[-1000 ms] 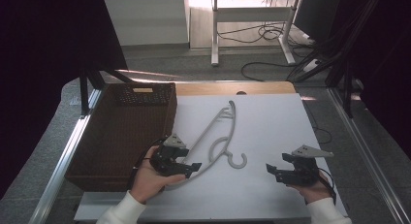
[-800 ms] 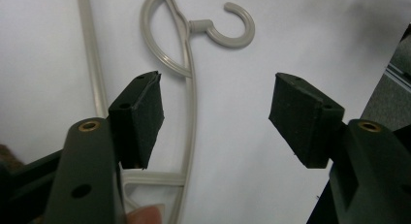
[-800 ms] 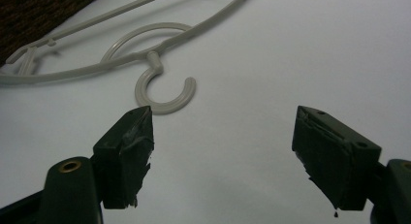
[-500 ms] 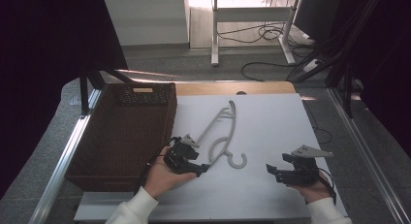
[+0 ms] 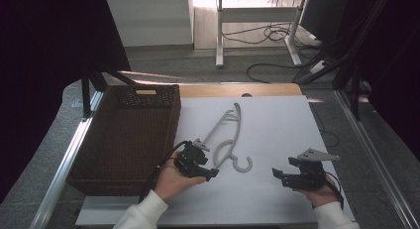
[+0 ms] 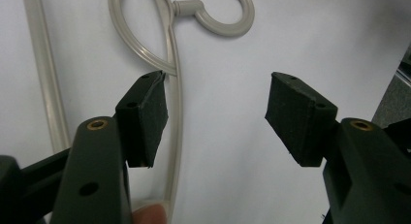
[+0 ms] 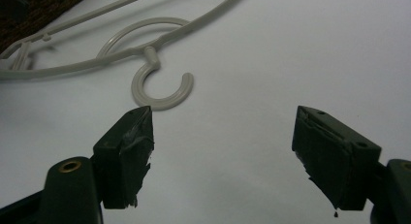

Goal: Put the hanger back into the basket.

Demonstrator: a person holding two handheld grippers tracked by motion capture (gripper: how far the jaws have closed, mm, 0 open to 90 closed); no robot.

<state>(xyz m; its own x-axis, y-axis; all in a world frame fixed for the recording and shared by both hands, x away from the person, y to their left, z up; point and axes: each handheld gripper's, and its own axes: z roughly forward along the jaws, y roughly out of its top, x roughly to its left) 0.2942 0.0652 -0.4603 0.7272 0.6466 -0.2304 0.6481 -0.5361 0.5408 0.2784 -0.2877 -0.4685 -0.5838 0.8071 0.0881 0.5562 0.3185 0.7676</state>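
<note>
left tool open, beside hanger

The hanger looked like smooth, pale grey plastic with a slight sheen, lying on a matt white sheet that looked like paper or board. My left gripper and right gripper were matt black plastic with brass-coloured insets, their pads rough and frayed. The basket was dark brown wicker, coarse-woven.
</note>
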